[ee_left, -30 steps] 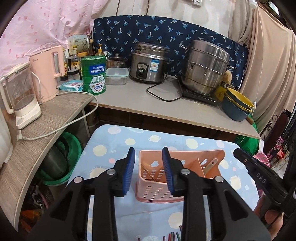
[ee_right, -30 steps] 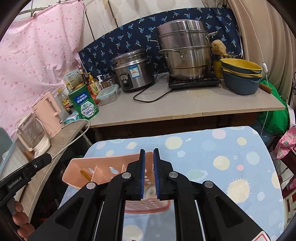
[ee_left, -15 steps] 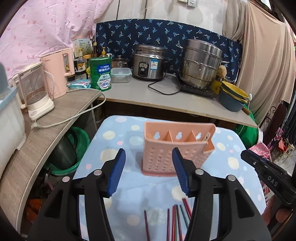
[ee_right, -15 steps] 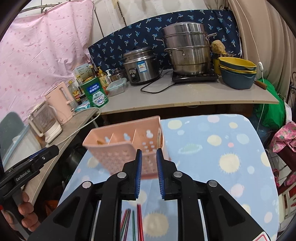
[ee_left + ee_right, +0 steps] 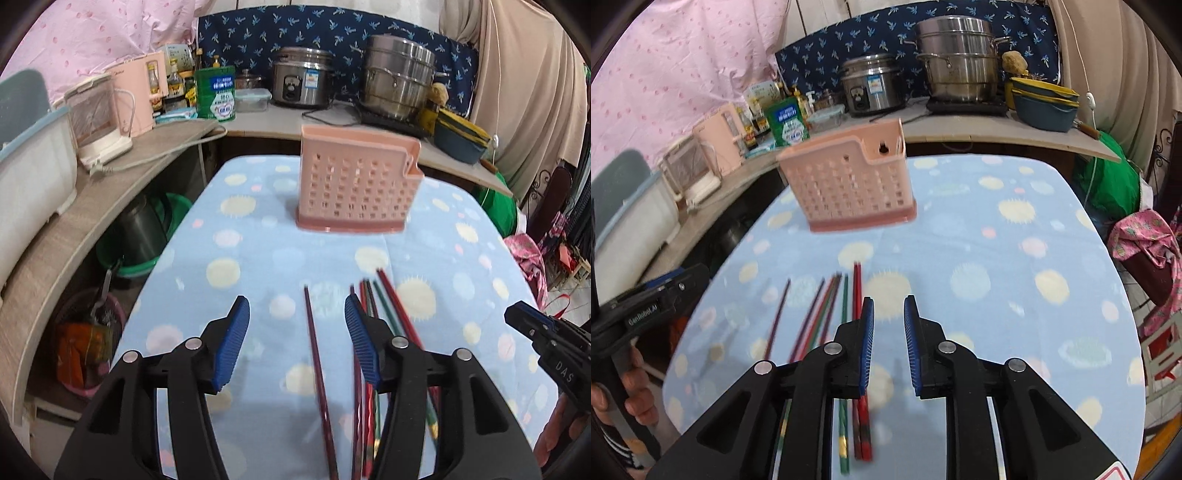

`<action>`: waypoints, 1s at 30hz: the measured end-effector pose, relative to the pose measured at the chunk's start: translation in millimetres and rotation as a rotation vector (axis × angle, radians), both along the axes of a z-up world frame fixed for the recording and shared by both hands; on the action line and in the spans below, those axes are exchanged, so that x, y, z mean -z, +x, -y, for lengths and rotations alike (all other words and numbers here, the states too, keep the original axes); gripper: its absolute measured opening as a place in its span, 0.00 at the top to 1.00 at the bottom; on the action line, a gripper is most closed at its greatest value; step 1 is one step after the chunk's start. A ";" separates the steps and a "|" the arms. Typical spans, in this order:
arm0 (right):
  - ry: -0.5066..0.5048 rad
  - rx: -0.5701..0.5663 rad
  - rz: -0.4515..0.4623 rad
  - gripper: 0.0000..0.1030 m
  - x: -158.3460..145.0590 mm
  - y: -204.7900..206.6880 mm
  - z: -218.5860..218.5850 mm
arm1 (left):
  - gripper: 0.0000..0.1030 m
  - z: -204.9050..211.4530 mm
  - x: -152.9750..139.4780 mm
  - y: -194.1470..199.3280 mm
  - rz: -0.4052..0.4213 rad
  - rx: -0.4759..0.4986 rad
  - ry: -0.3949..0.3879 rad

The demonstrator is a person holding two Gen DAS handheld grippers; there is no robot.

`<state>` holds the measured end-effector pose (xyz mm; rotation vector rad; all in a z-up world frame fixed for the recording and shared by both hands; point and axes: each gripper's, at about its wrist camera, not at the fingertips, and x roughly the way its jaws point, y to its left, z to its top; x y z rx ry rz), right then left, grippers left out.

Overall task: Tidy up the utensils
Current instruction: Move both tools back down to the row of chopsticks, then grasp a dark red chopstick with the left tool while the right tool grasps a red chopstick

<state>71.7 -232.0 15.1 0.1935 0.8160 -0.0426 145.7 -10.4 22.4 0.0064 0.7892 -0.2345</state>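
— Several chopsticks (image 5: 369, 332) lie near on the spotted cloth (image 5: 240, 236); the pink basket (image 5: 354, 184) stands upright farther back.
— Tongs?
— Left gripper (image 5: 295, 339) spread wide, right gripper (image 5: 888, 345) slightly parted; both empty.

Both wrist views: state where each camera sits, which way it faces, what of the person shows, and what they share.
Left wrist: sits on the left claw, looking forward and down over the blue dotted cloth at the chopsticks and pink caddy; jaws apart, empty.
Right wrist: sits on the right claw, same direction from further right; jaws narrowly apart, empty; a hand at the left edge.
Shared: caddy, chopsticks, cloth, rice cooker and steamer pot.
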 end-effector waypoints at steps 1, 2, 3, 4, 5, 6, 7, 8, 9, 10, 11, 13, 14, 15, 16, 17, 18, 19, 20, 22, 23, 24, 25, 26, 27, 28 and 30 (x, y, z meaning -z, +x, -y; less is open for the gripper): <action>0.001 -0.003 -0.011 0.83 6.2 -7.4 -2.5 | 0.50 0.0 5.2 -5.3 -0.012 0.001 0.002; 0.003 -0.005 -0.023 0.83 12.7 -14.8 -5.0 | 0.50 -0.4 12.4 -11.3 -0.031 0.005 0.000; 0.001 -0.008 -0.034 0.83 18.6 -21.0 -7.2 | 0.50 -1.4 17.9 -16.2 -0.045 0.008 -0.003; 0.000 -0.011 -0.043 0.83 23.9 -26.7 -9.0 | 0.50 -2.2 24.2 -21.6 -0.063 0.010 -0.005; -0.001 -0.014 -0.054 0.83 30.0 -32.7 -11.2 | 0.50 -2.2 29.7 -26.0 -0.075 0.011 -0.004; -0.002 -0.017 -0.063 0.83 35.2 -37.7 -13.1 | 0.50 -2.6 35.4 -30.6 -0.088 0.012 -0.003; 0.000 -0.020 -0.072 0.83 40.9 -42.7 -15.0 | 0.50 -3.0 40.6 -34.4 -0.102 0.011 -0.002; 0.002 -0.022 -0.083 0.83 46.1 -47.5 -16.8 | 0.50 -2.9 45.2 -38.4 -0.112 0.013 -0.003; 0.003 -0.023 -0.091 0.83 50.1 -50.7 -18.1 | 0.50 -3.4 49.7 -42.1 -0.124 0.012 -0.003; 0.008 -0.024 -0.098 0.83 53.7 -54.0 -19.4 | 0.50 -3.1 52.5 -44.7 -0.131 0.012 -0.002; 0.016 -0.025 -0.105 0.83 57.0 -56.6 -20.1 | 0.50 -3.0 56.5 -48.1 -0.140 0.014 0.000; 0.021 -0.025 -0.116 0.83 62.3 -59.4 -22.3 | 0.50 -2.6 61.6 -51.5 -0.153 0.013 0.005; 0.023 -0.027 -0.120 0.83 64.8 -59.9 -23.2 | 0.50 -2.4 64.7 -53.4 -0.160 0.014 0.006; 0.027 -0.028 -0.125 0.83 67.2 -60.0 -24.0 | 0.50 -2.0 67.6 -54.5 -0.167 0.015 0.007; 0.030 -0.030 -0.128 0.83 68.3 -59.7 -25.0 | 0.50 -1.5 70.3 -55.3 -0.173 0.014 0.009; 0.032 -0.032 -0.128 0.83 69.1 -59.2 -25.8 | 0.50 -0.8 71.7 -55.6 -0.179 0.013 0.011; 0.034 -0.035 -0.130 0.83 70.9 -58.7 -26.9 | 0.50 -0.5 74.0 -56.2 -0.185 0.015 0.012; 0.034 -0.037 -0.133 0.83 72.1 -58.4 -28.2 | 0.50 -0.5 75.8 -56.6 -0.190 0.014 0.013; 0.035 -0.040 -0.135 0.83 73.2 -58.1 -29.6 | 0.50 0.2 77.4 -57.3 -0.192 0.013 0.014; 0.036 -0.046 -0.141 0.83 75.5 -56.7 -31.4 | 0.50 1.3 80.6 -58.4 -0.197 0.014 0.018; 0.034 -0.047 -0.144 0.83 76.4 -55.7 -32.3 | 0.50 1.8 82.5 -58.8 -0.199 0.014 0.022; 0.034 -0.047 -0.147 0.83 77.4 -55.4 -32.8 | 0.50 2.6 84.1 -59.0 -0.202 0.015 0.026; 0.034 -0.047 -0.147 0.83 78.1 -55.8 -32.7 | 0.50 3.1 85.6 -59.4 -0.205 0.016 0.029; 0.033 -0.047 -0.145 0.83 78.2 -56.1 -32.4 | 0.50 3.5 87.3 -59.9 -0.208 0.018 0.031; 0.030 -0.047 -0.144 0.83 78.4 -56.3 -32.3 | 0.50 3.9 88.9 -60.4 -0.211 0.020 0.033; 0.028 -0.045 -0.144 0.83 78.4 -56.5 -31.8 | 0.50 4.3 90.5 -60.9 -0.214 0.022 0.034; 0.026 -0.039 -0.144 0.83 78.8 -56.8 -29.6 | 0.50 5.2 93.1 -61.4 -0.219 0.026 0.036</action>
